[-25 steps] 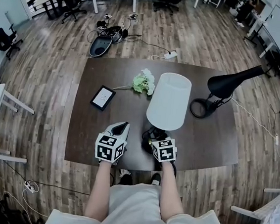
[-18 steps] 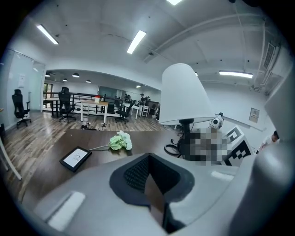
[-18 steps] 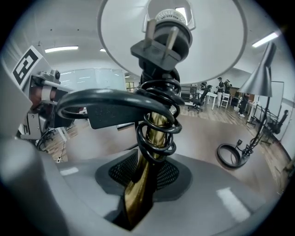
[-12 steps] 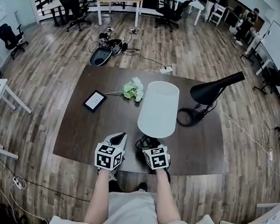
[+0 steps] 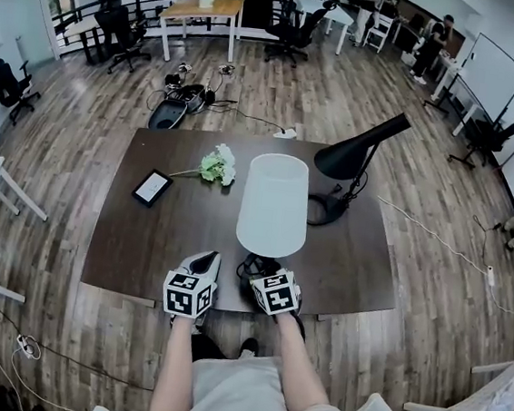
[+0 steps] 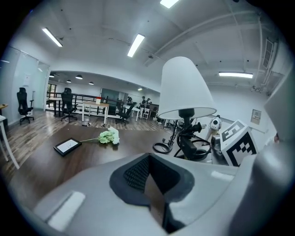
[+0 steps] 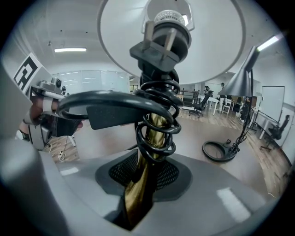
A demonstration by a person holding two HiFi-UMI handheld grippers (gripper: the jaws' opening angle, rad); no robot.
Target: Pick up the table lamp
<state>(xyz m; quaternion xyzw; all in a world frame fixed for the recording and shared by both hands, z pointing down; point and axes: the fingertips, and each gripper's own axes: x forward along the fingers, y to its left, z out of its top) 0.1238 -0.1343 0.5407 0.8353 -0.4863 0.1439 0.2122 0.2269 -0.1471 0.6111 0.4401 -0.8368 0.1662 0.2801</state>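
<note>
The table lamp stands near the front edge of the dark table [image 5: 133, 251]; its white shade [image 5: 274, 204] hides most of the stem from above. My right gripper [image 5: 261, 275] is shut on the lamp's brass stem [image 7: 146, 182], low down under the shade [image 7: 207, 55]. A black cord [image 7: 154, 115] is coiled round the stem, its plug [image 7: 159, 44] pointing up. My left gripper [image 5: 203, 263] sits just left of the lamp, shut with nothing in it [image 6: 148, 177]. From the left gripper view the lamp [image 6: 185, 94] rises to the right. I cannot tell whether its base touches the table.
A black desk lamp [image 5: 358, 151] with a ring base stands at the back right of the table. A green and white flower bunch [image 5: 215, 166] and a small framed tablet [image 5: 152, 186] lie at the back left. Chairs, desks and floor cables surround the table.
The head view has swung up and back, so the table sits higher and smaller. The right gripper still holds the lamp, and the left stays beside it.
</note>
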